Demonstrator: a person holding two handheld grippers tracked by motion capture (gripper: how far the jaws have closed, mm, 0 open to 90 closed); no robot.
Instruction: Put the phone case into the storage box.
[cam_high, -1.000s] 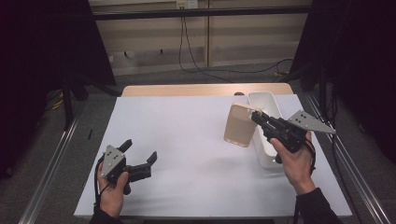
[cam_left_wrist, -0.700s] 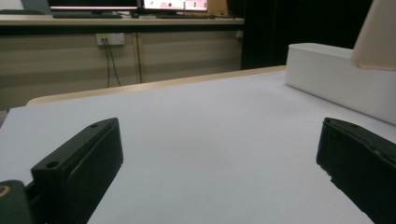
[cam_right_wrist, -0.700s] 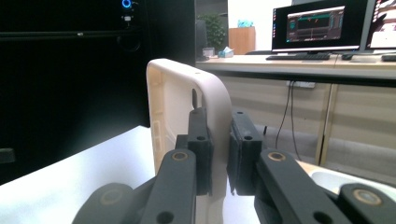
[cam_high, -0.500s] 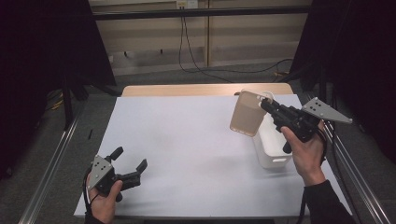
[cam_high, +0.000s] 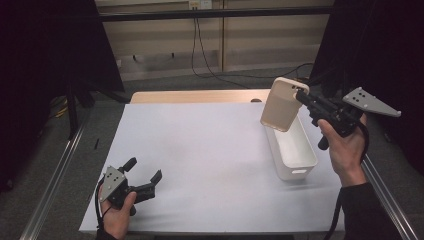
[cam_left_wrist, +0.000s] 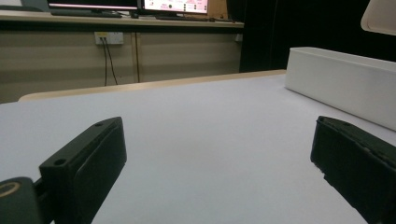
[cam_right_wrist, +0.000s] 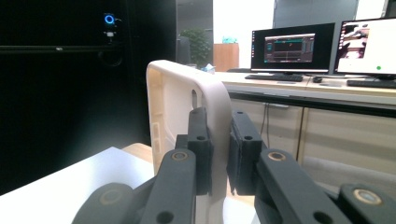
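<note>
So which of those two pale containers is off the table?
The beige bin, held up by the right gripper; the white bin sits on the table.

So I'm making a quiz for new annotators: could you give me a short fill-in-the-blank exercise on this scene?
1. The right tool is shut on the edge of the ____ lid.
2. The lid hangs in the air above the far end of the white ____.
3. The left tool has its jaws ____, with nothing between them.
4. The table is covered in a ____ surface.

Missing words: beige; box; open; white
</note>
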